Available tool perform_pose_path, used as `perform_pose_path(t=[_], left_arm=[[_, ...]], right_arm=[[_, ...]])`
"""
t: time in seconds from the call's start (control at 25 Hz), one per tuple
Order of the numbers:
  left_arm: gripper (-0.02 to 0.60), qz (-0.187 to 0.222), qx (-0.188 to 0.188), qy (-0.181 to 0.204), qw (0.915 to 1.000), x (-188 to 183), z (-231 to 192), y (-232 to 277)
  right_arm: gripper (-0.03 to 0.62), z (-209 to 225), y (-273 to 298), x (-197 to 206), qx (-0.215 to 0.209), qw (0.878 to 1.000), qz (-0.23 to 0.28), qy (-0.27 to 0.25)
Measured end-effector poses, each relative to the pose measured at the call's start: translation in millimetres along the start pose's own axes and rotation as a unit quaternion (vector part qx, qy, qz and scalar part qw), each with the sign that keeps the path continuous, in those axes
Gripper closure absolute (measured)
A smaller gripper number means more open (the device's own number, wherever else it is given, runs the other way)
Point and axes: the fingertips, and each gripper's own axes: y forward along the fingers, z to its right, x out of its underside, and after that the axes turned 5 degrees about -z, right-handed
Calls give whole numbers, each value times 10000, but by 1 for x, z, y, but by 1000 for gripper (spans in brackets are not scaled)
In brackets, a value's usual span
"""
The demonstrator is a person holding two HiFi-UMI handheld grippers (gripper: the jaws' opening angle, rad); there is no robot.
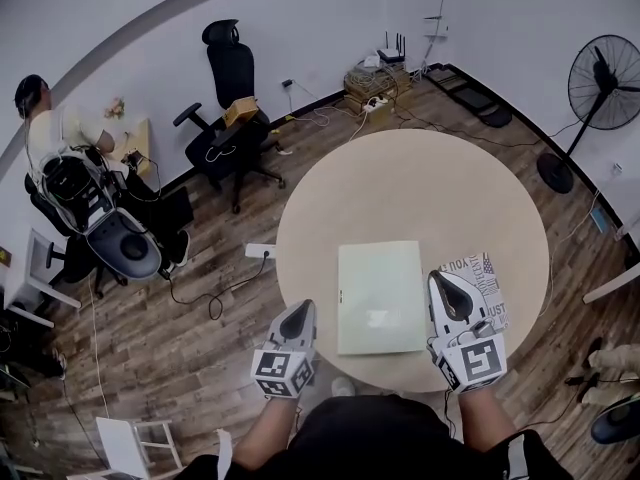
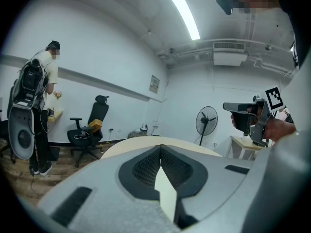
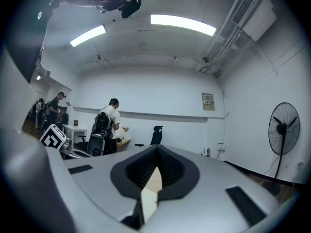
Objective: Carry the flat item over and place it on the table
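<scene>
Left tongs, right tongs shut (roughly level)

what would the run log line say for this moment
flat item: lying on round table | left gripper: shut, empty | right gripper: shut, empty

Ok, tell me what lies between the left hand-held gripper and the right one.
In the head view, the pale green flat board lies on the round table between the left hand-held gripper and the right hand-held gripper.
</scene>
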Motion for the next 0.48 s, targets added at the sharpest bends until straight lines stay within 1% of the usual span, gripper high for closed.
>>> perform_pose_path(t=[0.2,0.48], left_arm=[[578,43,10,28,10000,-2,3,-1],[578,94,17,37,9999,-7,4,1]], right_arm=[[597,-1,-5,-5,108,9997,-5,-229],[597,1,-5,-7,211,9993,-28,-313]])
